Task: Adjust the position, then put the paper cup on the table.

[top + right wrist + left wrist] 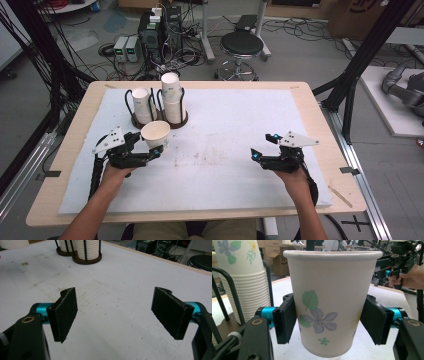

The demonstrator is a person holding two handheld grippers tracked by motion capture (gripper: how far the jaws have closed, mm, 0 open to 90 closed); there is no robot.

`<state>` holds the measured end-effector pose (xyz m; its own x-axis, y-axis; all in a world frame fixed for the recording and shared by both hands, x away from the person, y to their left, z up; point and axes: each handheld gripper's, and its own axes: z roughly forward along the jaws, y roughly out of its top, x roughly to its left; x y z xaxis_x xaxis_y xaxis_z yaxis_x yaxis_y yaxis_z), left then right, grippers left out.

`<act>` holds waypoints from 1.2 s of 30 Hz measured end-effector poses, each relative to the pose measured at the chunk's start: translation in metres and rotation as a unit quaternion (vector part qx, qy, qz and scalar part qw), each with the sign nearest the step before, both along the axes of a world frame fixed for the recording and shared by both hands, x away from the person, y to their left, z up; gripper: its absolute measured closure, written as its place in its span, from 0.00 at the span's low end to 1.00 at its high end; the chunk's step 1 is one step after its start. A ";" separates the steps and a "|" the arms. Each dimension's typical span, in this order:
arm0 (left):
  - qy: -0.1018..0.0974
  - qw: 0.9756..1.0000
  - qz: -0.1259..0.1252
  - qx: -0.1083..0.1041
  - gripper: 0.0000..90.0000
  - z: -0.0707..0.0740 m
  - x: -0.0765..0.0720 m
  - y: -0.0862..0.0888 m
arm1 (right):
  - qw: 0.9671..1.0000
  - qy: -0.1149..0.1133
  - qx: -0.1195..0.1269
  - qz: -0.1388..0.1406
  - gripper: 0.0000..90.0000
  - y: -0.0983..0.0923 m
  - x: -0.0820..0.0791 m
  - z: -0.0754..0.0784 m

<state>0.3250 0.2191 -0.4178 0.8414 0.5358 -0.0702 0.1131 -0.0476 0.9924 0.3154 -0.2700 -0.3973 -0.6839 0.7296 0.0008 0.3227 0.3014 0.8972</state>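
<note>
Left gripper view shows the flowered paper cup (329, 302) upright between the left gripper (329, 320)'s two black pads, both pressing its sides, clear of the white surface (367, 347). In the high view it hangs just in front of the two cup racks (159, 121), whose cup stacks (172, 97) stand behind. One cup looks already pulled free; setting it down is left. The right gripper (115, 313) hovers wide open and empty over the stained surface, well apart from the cup.

Beyond the tabletop's far edge, a grey floor (310, 55) holds a black stool (241, 46), computer boxes (159, 31) and tangled cables (305, 30).
</note>
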 end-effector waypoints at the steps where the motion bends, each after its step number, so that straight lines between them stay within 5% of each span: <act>1: -0.002 1.000 0.000 0.000 0.37 0.001 -0.001 0.000 | 1.000 -0.001 0.001 0.000 0.24 -0.001 -0.001 -0.001; 15: 0.008 1.000 0.015 -0.011 0.36 -0.004 0.003 0.005 | 1.000 0.003 0.005 -0.005 0.24 -0.008 -0.003 -0.005; 21: 0.037 0.999 0.014 0.010 0.36 -0.015 0.012 -0.004 | 1.000 0.006 -0.001 0.003 0.24 -0.006 -0.004 -0.005; 26: 0.041 0.999 0.016 0.020 0.36 -0.019 0.016 -0.016 | 1.000 0.007 0.001 0.003 0.24 -0.007 -0.007 -0.005; 30: 0.072 0.996 0.018 0.047 0.36 -0.023 0.022 -0.024 | 1.000 0.013 0.003 0.009 0.24 -0.007 -0.005 -0.006; 33: 0.098 0.991 0.024 0.089 0.36 -0.031 0.026 -0.032 | 1.000 0.018 0.003 0.012 0.24 -0.006 -0.005 -0.006; 36: 0.106 0.988 0.027 0.108 0.36 -0.032 0.028 -0.035 | 1.000 0.018 0.002 0.015 0.24 -0.006 -0.005 -0.006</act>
